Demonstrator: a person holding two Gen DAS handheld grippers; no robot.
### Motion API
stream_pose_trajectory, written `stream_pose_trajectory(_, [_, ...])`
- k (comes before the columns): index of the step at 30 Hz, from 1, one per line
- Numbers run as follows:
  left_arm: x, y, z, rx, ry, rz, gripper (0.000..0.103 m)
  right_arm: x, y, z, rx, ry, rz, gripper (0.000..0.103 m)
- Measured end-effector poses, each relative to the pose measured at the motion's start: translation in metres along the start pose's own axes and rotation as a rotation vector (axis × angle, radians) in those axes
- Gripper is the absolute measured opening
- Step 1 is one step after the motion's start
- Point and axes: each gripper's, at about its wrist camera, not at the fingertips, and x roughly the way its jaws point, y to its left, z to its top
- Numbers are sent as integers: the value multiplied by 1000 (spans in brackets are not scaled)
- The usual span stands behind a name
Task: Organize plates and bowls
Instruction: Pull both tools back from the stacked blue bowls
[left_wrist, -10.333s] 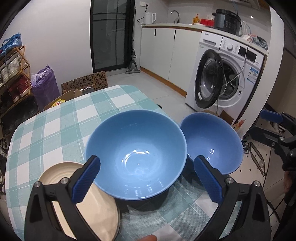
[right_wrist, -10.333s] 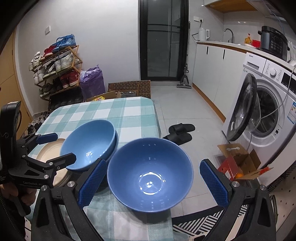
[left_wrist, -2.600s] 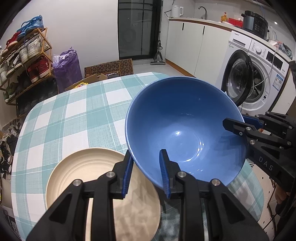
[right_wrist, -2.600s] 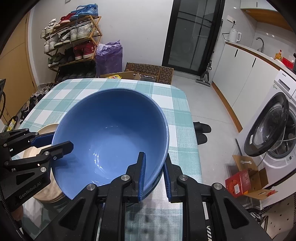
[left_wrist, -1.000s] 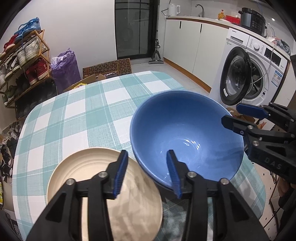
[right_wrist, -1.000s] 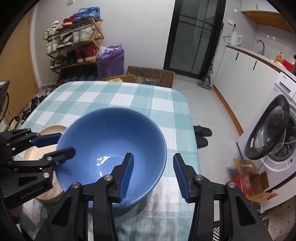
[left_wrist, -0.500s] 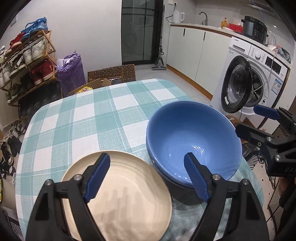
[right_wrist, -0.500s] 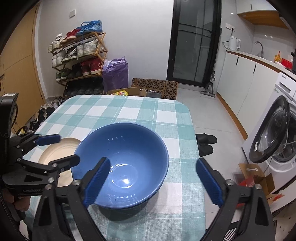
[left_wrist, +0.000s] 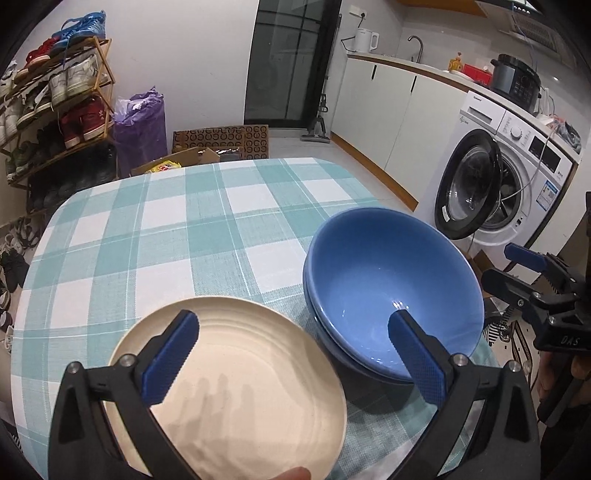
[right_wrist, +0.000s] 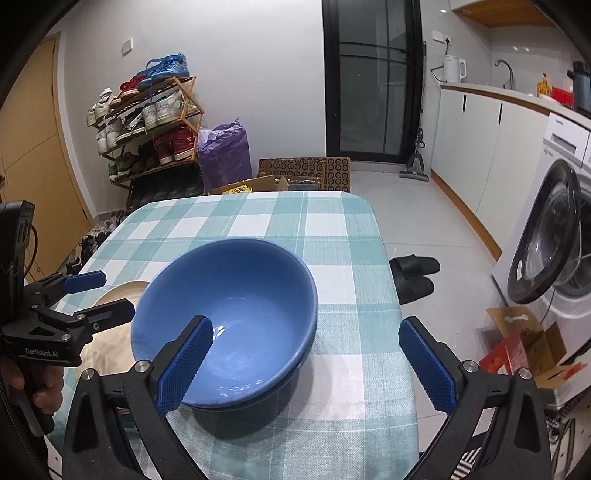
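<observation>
Two blue bowls (left_wrist: 391, 280) sit nested one inside the other on the checked tablecloth (left_wrist: 166, 229), near its right edge. A cream plate (left_wrist: 236, 369) lies flat just left of them. My left gripper (left_wrist: 291, 343) hovers over the gap between plate and bowls, its jaws opening wide and pressing on nothing. In the right wrist view, my right gripper (right_wrist: 306, 347) spreads over the near rim of the bowls (right_wrist: 236, 288), jaws opening, pads clear of the rim. The left gripper (right_wrist: 85, 295) shows at the left over the plate (right_wrist: 122, 291).
The table's right edge (right_wrist: 388, 295) lies close beside the bowls. Off the table are a washing machine with its door open (left_wrist: 480, 192), slippers (right_wrist: 413, 273) and a cardboard box (right_wrist: 524, 343). A shoe rack (right_wrist: 147, 122) stands by the far wall.
Both grippers have let go of the upper bowl's rim, spread their jaws wide and drawn back a little. The bowl now rests inside the other one.
</observation>
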Motion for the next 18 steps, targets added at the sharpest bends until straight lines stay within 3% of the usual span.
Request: stream_pose_trajectory(18, [33, -3, 4, -38, 61, -35, 103, 50, -24, -19, 131, 90, 89, 102])
